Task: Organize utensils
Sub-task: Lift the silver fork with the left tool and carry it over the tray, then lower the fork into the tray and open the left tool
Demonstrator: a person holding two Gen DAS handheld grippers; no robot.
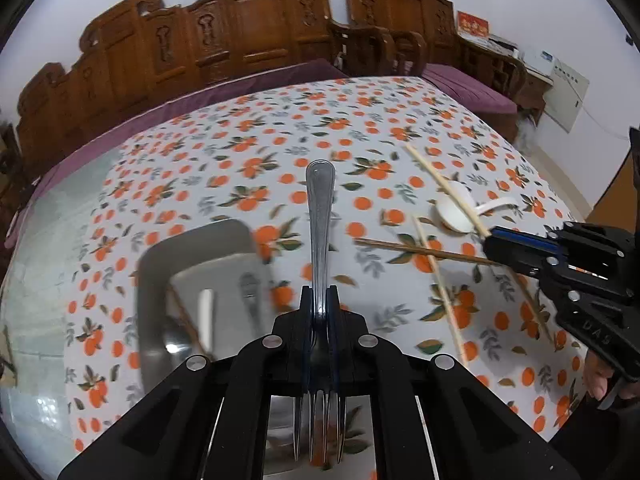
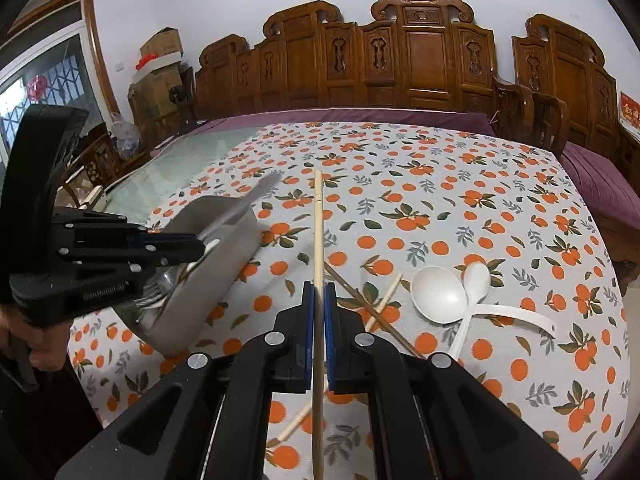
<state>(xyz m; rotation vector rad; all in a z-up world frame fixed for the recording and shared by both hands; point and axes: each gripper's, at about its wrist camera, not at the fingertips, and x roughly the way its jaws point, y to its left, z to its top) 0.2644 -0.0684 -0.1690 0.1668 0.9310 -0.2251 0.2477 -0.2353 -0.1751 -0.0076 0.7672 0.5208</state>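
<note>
My left gripper point(image 1: 320, 300) is shut on a steel fork point(image 1: 320, 216), handle pointing forward, tines back toward the camera. It hovers just right of the steel tray point(image 1: 154, 280), which holds several utensils. My right gripper point(image 2: 319, 292) is shut on a pale bamboo chopstick point(image 2: 318, 232) and holds it above the tablecloth. In the left wrist view the right gripper point(image 1: 494, 240) shows at the right with that chopstick point(image 1: 444, 188). In the right wrist view the left gripper point(image 2: 196, 246) holds the fork point(image 2: 248, 200) over the tray point(image 2: 224, 256).
Two white spoons point(image 2: 440, 292) point(image 2: 474, 280) lie on the orange-print tablecloth at the right. A dark chopstick point(image 2: 360, 300) and another pale chopstick point(image 2: 384, 300) lie crossed near the middle. Carved wooden benches with purple cushions point(image 2: 400, 114) line the far table edge.
</note>
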